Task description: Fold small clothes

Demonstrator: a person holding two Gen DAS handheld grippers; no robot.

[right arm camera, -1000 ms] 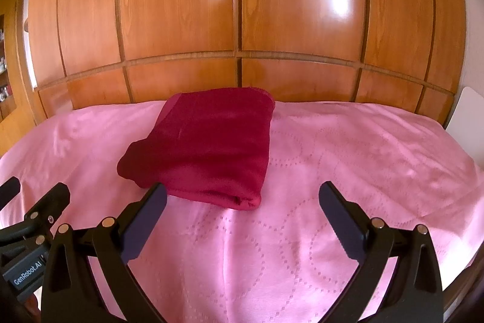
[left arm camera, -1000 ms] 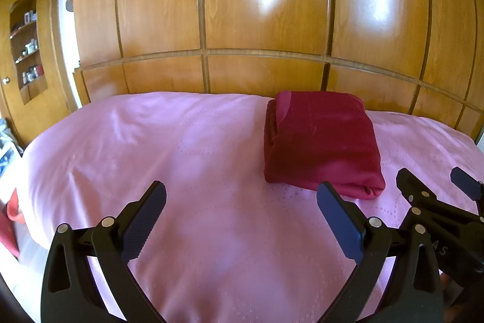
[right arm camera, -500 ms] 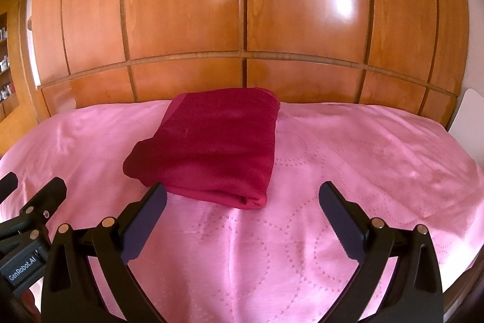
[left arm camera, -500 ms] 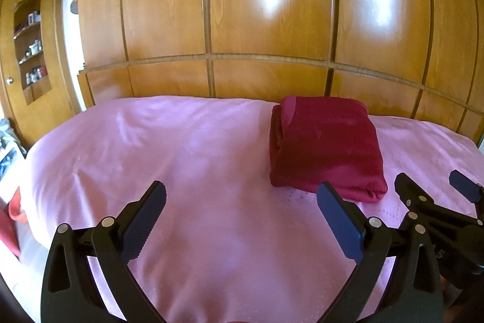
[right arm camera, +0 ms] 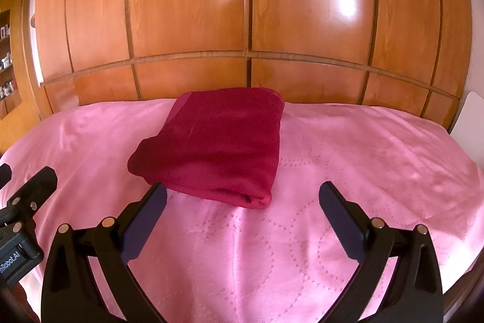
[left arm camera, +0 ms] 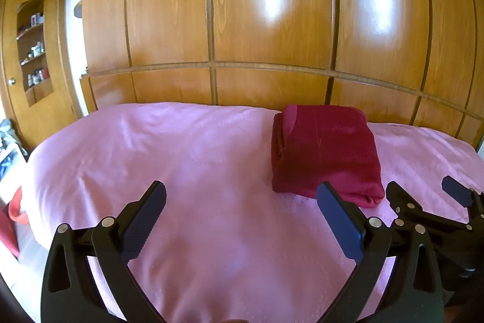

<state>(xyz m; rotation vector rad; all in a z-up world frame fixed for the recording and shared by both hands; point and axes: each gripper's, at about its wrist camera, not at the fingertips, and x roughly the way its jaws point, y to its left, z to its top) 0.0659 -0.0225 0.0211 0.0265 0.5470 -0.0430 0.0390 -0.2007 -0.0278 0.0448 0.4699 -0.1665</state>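
A dark red garment [left arm camera: 325, 150] lies folded into a thick rectangle on the pink bedspread [left arm camera: 196, 165], near the wooden headboard. It also shows in the right wrist view [right arm camera: 217, 144]. My left gripper [left arm camera: 242, 199] is open and empty, above the bedspread, left of and nearer than the garment. My right gripper [right arm camera: 242, 197] is open and empty, just short of the garment's near edge. In the left wrist view the right gripper [left arm camera: 423, 196] sits at the lower right. In the right wrist view the left gripper [right arm camera: 24, 180] sits at the lower left.
A tall wooden panelled wall [right arm camera: 248, 20] stands right behind the bed. A wooden cabinet with small items on its shelves [left arm camera: 33, 50] is at the far left. Red things [left arm camera: 15, 211] lie beside the bed's left edge. A white panel [right arm camera: 469, 114] is at the right.
Both grippers have drawn back and risen slightly from the garment, which now looks smaller and farther off. The garment has not moved. Both jaws stay open.
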